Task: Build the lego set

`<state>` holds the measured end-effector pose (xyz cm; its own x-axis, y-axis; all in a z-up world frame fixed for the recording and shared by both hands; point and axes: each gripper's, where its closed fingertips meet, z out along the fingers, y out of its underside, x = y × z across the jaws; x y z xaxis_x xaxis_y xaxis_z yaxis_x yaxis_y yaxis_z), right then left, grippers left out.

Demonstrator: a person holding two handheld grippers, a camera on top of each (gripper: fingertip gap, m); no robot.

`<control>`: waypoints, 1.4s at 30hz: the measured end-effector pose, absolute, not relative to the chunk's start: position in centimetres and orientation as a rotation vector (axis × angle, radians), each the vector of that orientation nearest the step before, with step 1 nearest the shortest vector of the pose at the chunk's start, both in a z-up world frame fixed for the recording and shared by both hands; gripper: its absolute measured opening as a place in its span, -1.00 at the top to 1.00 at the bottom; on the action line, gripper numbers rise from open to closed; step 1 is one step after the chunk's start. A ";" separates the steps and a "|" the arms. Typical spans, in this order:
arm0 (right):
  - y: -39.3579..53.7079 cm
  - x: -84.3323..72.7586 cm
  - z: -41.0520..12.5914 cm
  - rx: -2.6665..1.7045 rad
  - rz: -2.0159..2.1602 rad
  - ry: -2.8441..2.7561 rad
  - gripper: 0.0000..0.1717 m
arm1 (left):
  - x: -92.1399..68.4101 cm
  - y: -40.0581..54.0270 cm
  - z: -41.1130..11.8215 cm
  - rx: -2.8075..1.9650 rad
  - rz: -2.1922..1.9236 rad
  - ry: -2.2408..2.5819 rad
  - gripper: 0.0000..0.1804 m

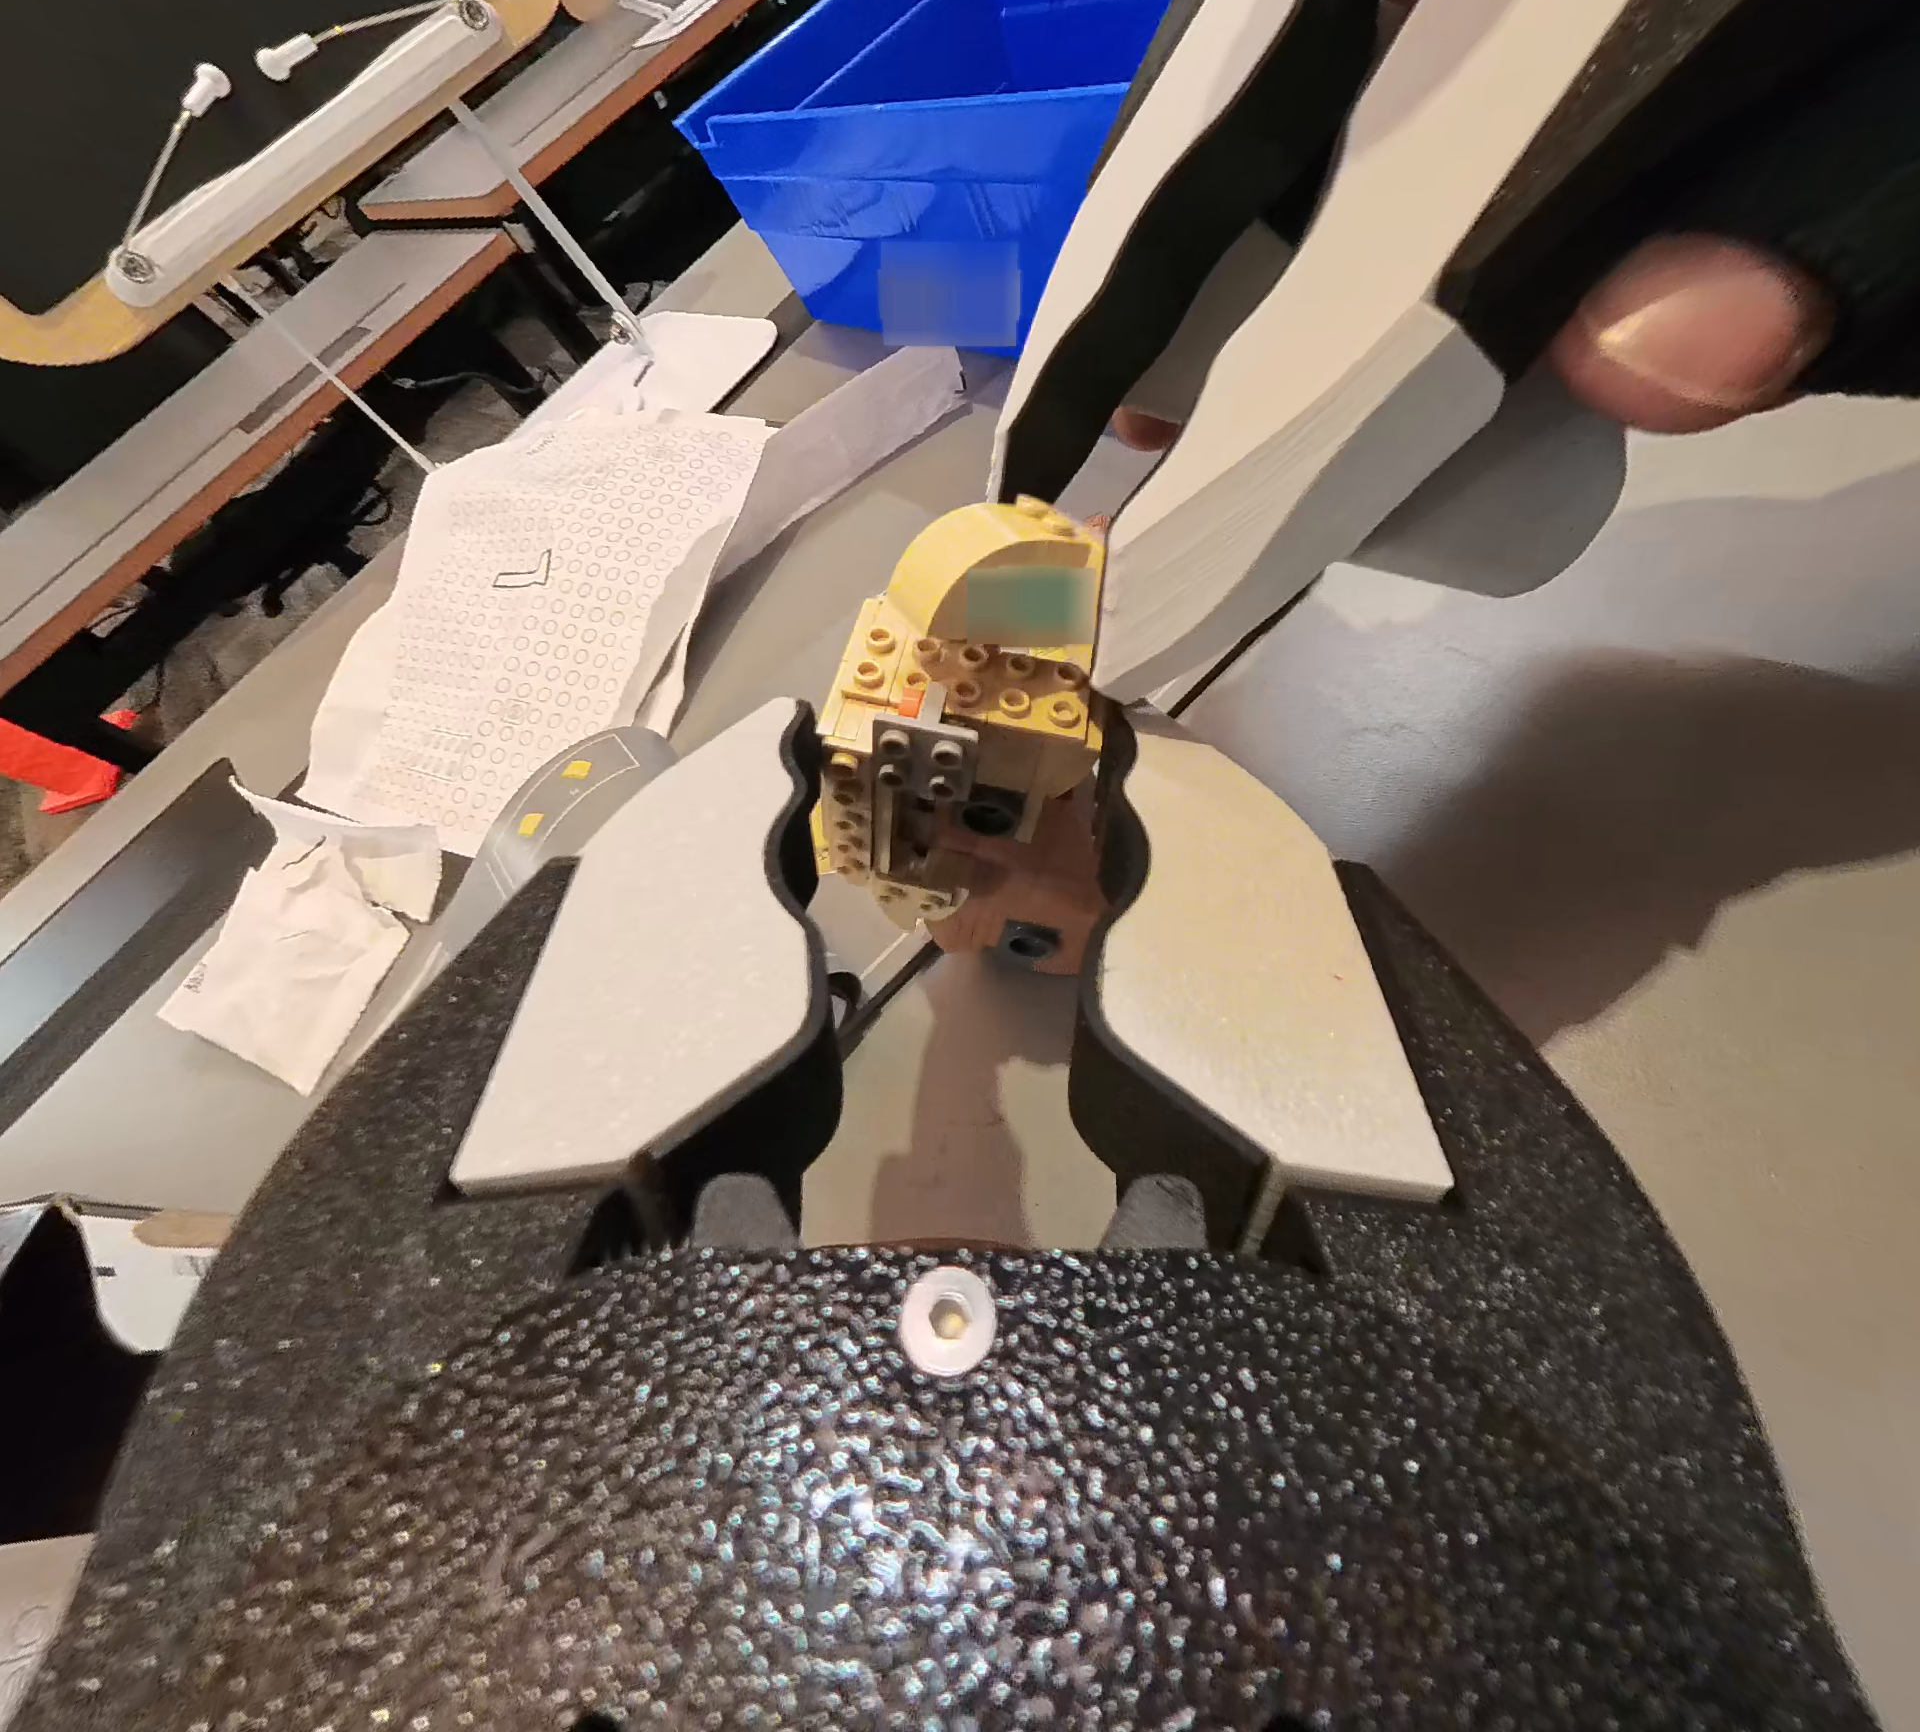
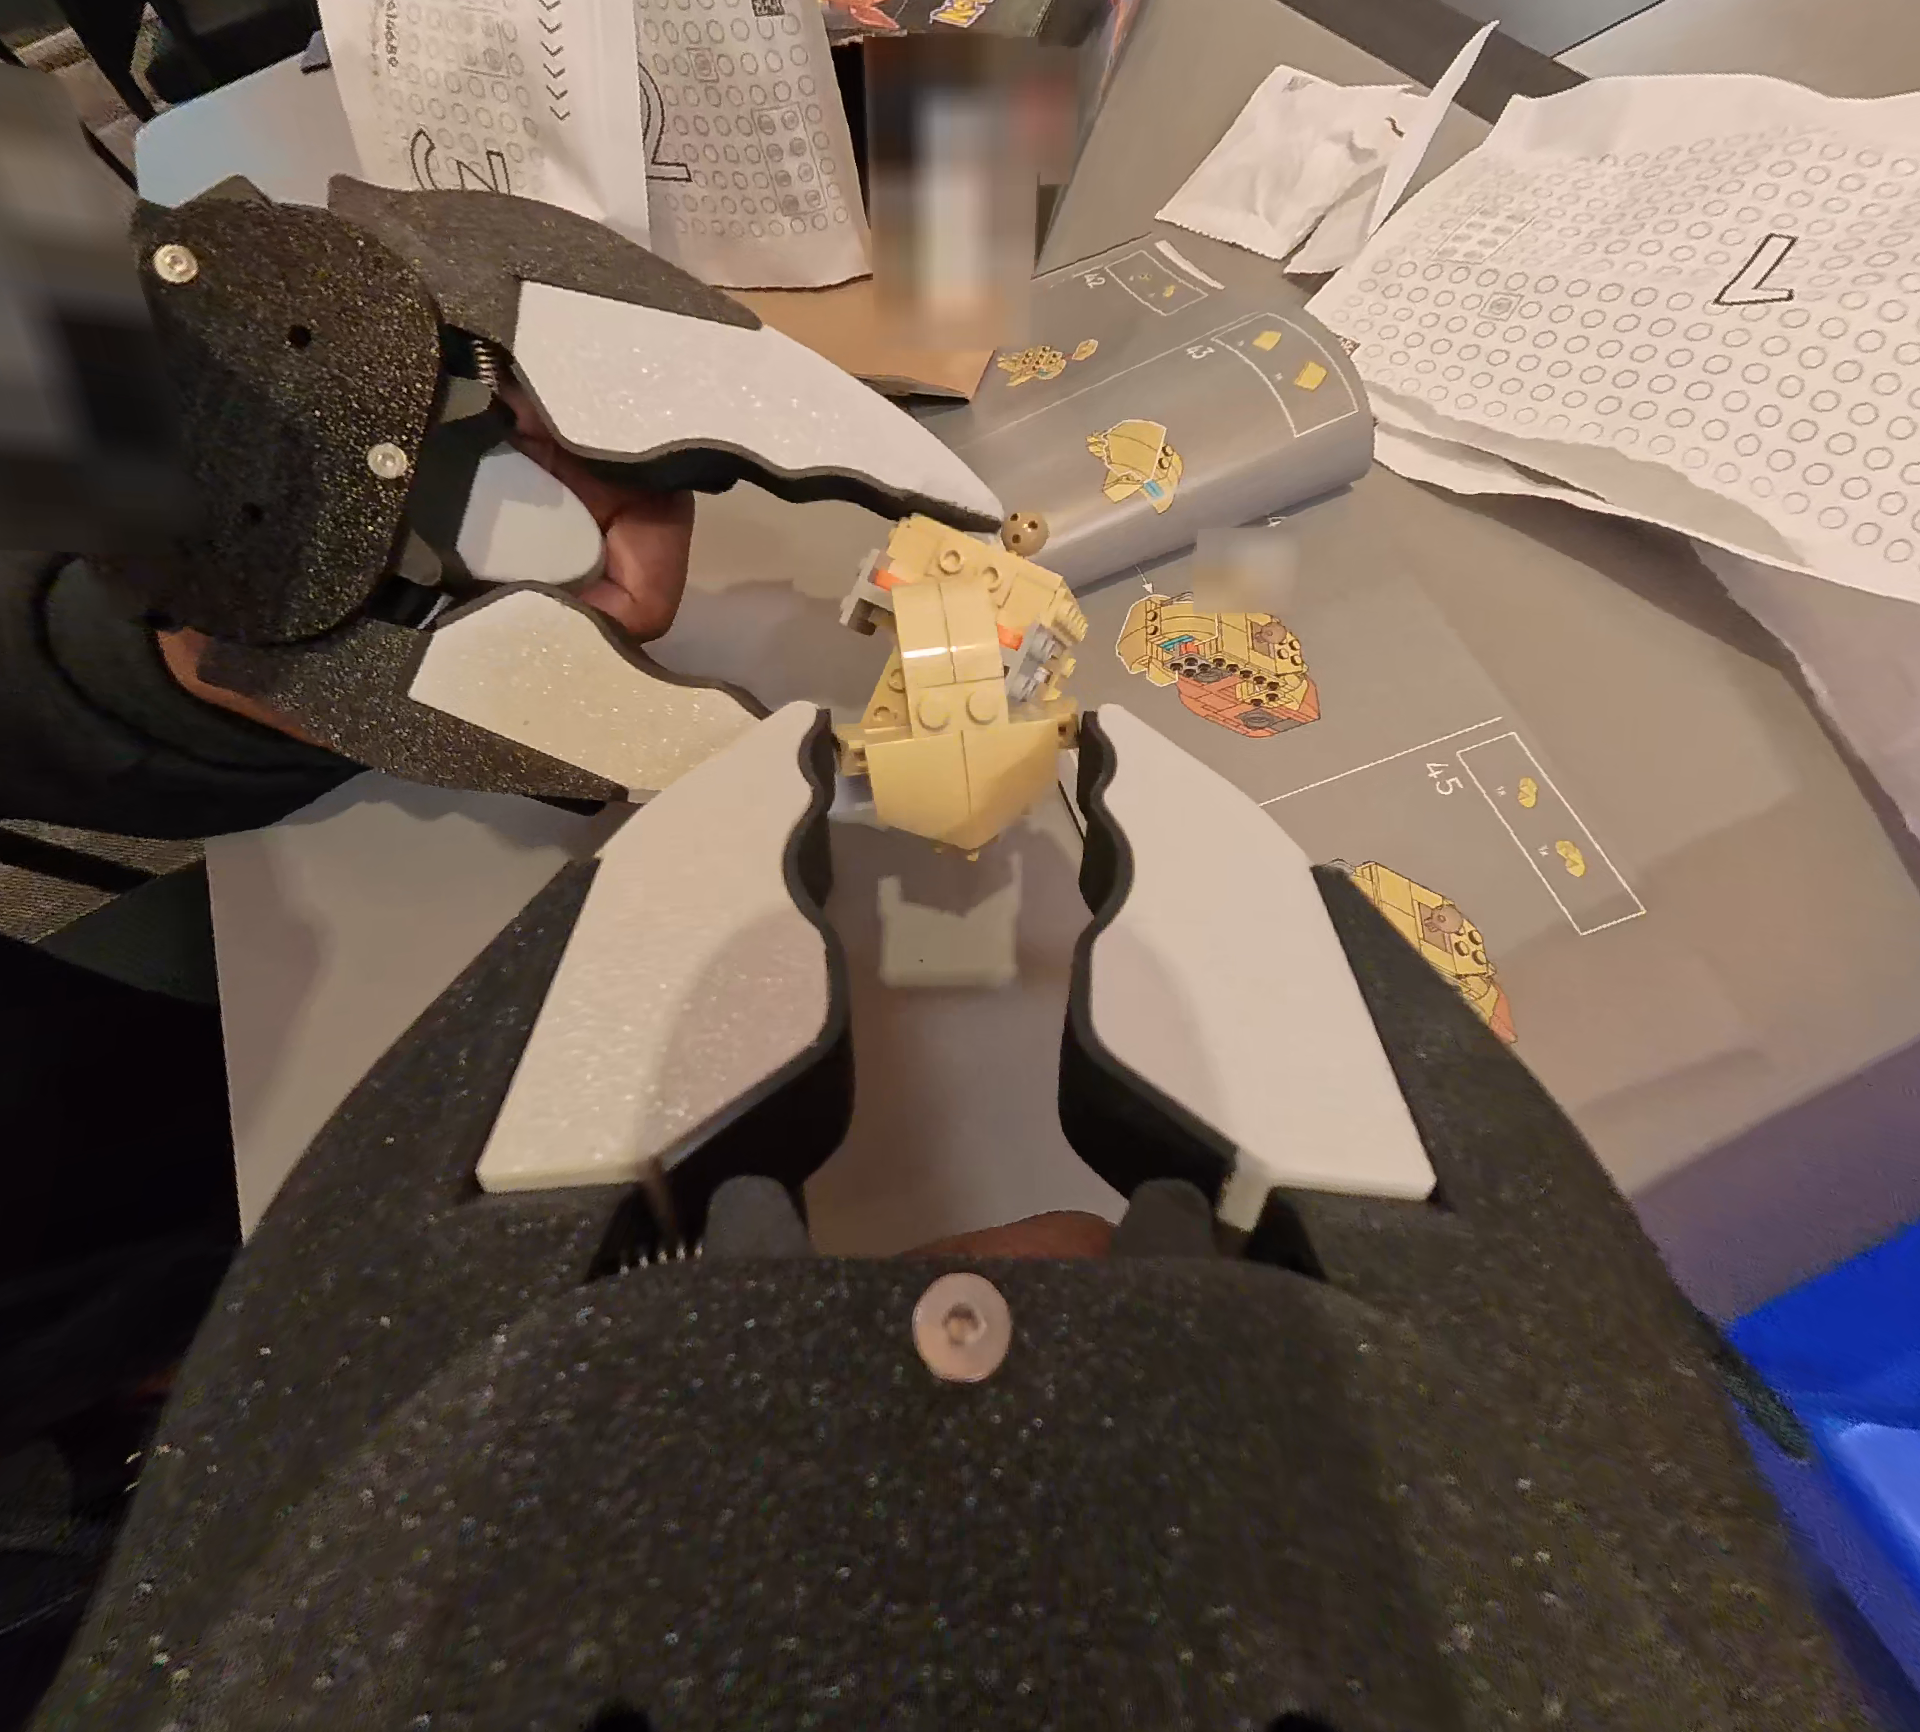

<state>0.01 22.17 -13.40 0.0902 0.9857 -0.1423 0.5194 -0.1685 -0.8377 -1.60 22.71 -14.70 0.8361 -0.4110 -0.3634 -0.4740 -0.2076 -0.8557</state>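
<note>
Fingers (image 2: pixel 821 768) of both your grippers clamp the tan, rounded plastic brick model (image 2: pixel 961 695), so keep each grip steady.

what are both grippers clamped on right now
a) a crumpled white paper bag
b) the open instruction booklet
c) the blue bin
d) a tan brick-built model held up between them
d: the tan brick model sits between the right gripper fingertips, and the left gripper pinches the same model, lifted above the grey table.
</note>
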 end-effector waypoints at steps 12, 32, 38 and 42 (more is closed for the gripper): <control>22.2 1.1 -14.9 -1.837 1.020 -1.409 0.48 | -0.9 22.7 -15.1 -1.750 0.361 0.820 0.43; 21.0 3.0 -18.6 -2.053 1.390 -1.398 0.48 | 1.9 21.7 -18.2 -1.723 0.362 1.157 0.45; 20.8 3.1 -19.0 -2.067 1.424 -1.417 0.48 | 2.1 21.1 -17.7 -1.728 0.152 1.140 0.40; 21.1 3.1 -19.1 -2.077 1.423 -1.404 0.48 | 0.9 20.7 -16.6 -1.778 -0.042 1.058 0.39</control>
